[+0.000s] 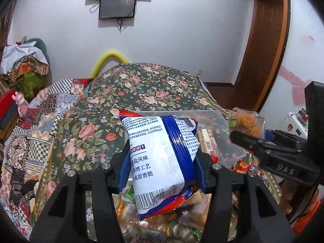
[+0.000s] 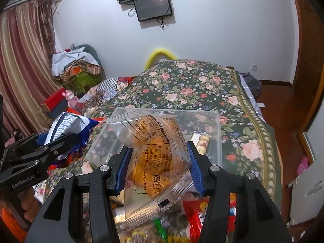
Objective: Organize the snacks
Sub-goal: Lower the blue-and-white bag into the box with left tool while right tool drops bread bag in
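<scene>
"DAS" on right tongs (image 1: 246,136); "GenRobot.AI" on left tongs (image 2: 60,139).

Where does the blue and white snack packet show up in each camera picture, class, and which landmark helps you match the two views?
Left wrist view: the blue and white snack packet sits centre, gripped between the left gripper's jaws.
Right wrist view: it appears at the left edge, held out beside the clear tub.
Shared landmark: the clear tub on the flowered bedspread.
</scene>
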Motion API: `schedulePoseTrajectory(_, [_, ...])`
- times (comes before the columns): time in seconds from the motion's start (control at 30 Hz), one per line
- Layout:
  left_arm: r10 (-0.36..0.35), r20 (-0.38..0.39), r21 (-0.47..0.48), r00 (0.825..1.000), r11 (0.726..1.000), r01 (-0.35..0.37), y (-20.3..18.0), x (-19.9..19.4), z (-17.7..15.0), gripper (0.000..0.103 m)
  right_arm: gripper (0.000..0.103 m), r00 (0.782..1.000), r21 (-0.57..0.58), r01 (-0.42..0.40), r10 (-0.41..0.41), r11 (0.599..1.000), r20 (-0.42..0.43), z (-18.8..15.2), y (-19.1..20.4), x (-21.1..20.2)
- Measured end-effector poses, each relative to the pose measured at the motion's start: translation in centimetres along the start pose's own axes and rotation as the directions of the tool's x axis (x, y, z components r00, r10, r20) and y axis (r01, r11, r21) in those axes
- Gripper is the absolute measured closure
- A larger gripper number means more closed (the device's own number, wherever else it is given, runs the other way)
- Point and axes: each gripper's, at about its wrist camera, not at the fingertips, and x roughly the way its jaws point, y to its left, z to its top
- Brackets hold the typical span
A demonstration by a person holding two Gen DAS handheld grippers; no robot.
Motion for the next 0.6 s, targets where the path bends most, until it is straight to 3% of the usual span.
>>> schedulePoseTrajectory(0.3, [-0.005, -0.102, -0.035, 0.995, 0.999, 0.001, 1.4, 6.2, 0.2, 0.05, 0.054, 0.996, -0.029, 0.019, -0.021, 0.999, -0.087, 0.5, -0.1, 5.0])
schedulePoseTrajectory(0.6, [0.009, -0.181, -0.03, 0.983, 0.999, -0.014, 1.8, 9.8, -0.3, 0.05, 0.054, 0.975, -0.063, 0.037, -0.05, 0.997, -0.216, 0.3, -1.0, 8.8])
